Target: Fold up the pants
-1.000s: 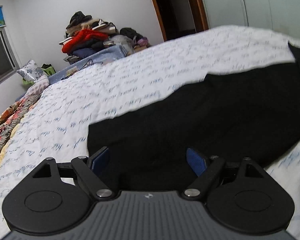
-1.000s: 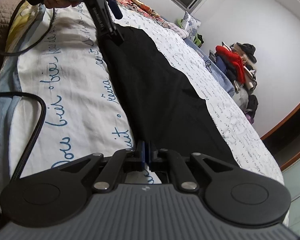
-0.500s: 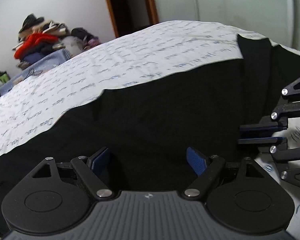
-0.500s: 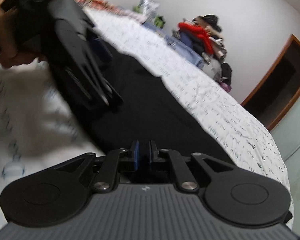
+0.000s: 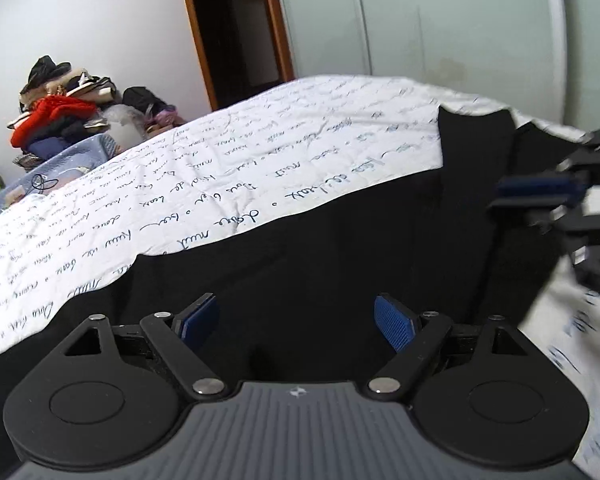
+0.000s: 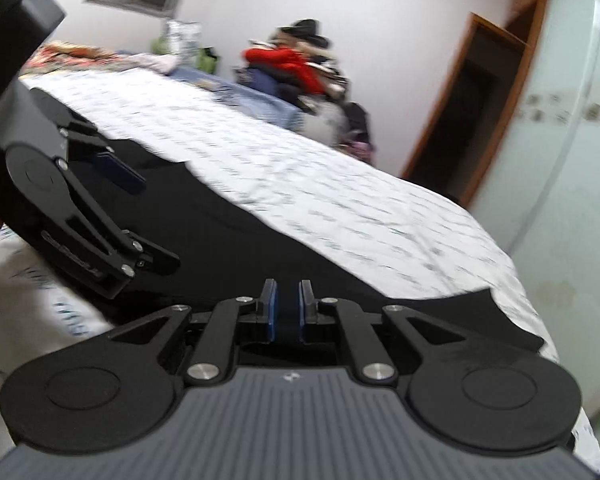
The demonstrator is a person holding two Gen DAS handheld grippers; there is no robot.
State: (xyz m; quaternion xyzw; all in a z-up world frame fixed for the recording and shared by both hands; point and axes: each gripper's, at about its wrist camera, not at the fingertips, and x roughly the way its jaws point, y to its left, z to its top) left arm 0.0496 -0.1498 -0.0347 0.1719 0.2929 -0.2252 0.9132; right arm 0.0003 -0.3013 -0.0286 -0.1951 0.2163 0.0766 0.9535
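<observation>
Black pants [image 5: 320, 252] lie spread along the near side of a bed with a white script-printed cover [image 5: 228, 160]. My left gripper [image 5: 296, 320] is open just above the dark cloth, holding nothing. My right gripper [image 6: 287, 304] is nearly shut, with black pants cloth [image 6: 240, 216] between its blue pads. It shows blurred at the right edge of the left wrist view [image 5: 548, 196]. The left gripper shows at the left of the right wrist view [image 6: 112, 200], open over the pants.
A pile of clothes [image 5: 56, 116] sits on a blue surface beyond the bed. A dark doorway [image 5: 236, 32] with a wooden frame and a pale wardrobe [image 5: 440, 32] stand behind. The bed's far part is bare cover.
Both grippers have swung toward the doorway end of the bed. The right gripper stays closed on the cloth and has carried it along; the left stays open and has come close beside the right.
</observation>
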